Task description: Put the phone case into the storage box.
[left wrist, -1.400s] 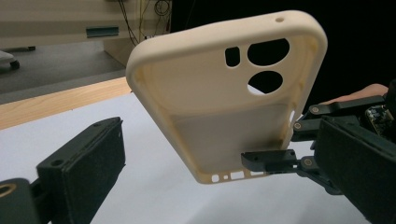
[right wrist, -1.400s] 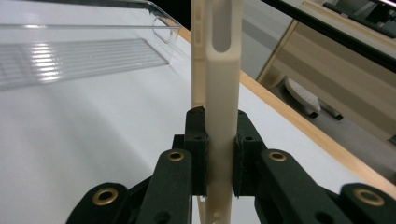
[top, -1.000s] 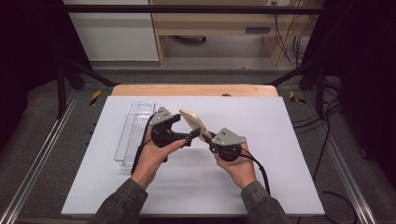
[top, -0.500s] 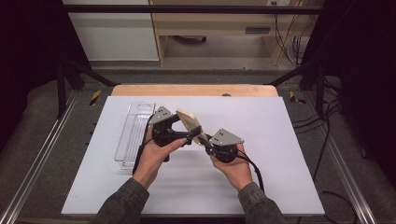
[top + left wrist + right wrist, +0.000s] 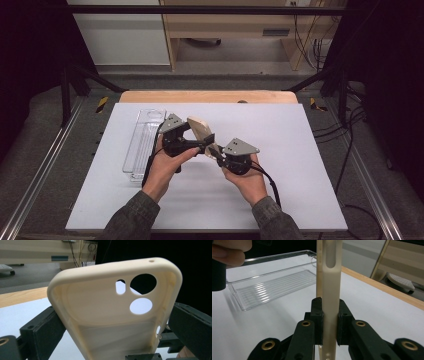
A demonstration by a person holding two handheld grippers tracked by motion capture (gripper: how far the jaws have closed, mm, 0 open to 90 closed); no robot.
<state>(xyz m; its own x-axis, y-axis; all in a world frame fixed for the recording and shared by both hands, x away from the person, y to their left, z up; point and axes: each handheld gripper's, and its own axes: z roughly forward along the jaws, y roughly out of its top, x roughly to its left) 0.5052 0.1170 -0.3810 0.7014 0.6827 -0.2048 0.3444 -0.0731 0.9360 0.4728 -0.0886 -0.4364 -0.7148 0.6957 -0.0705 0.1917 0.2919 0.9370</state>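
- The big white table (image 5: 300, 150) lies under everything, with a wooden edge (image 5: 207, 96) at its far side.
- A clear plastic tray (image 5: 142, 145) sits on the table's left part, long and thin, with ridges on its floor. In the right gripper view the tray (image 5: 272, 280) lies behind the case.
- A cream phone case (image 5: 200, 131) is up in the air above the middle of the table, held between the two grippers and just right of the tray.
- In the left gripper view the phone case (image 5: 105, 310) shows its hollow inside, with round camera holes near its top end.
- In the right gripper view the phone case (image 5: 330, 297) stands on its thin edge, straight up.
- The left gripper (image 5: 192, 144) is in the person's left hand (image 5: 165, 167). Its black jaws sit on both long sides of the case and hug it across its width, so they stand fairly wide.
- The right gripper (image 5: 214, 151) is in the person's right hand (image 5: 247, 180). Its jaws are nearly together and pinch the thin case between their pads.
- The two grippers come at the case from two sides and are very near each other.
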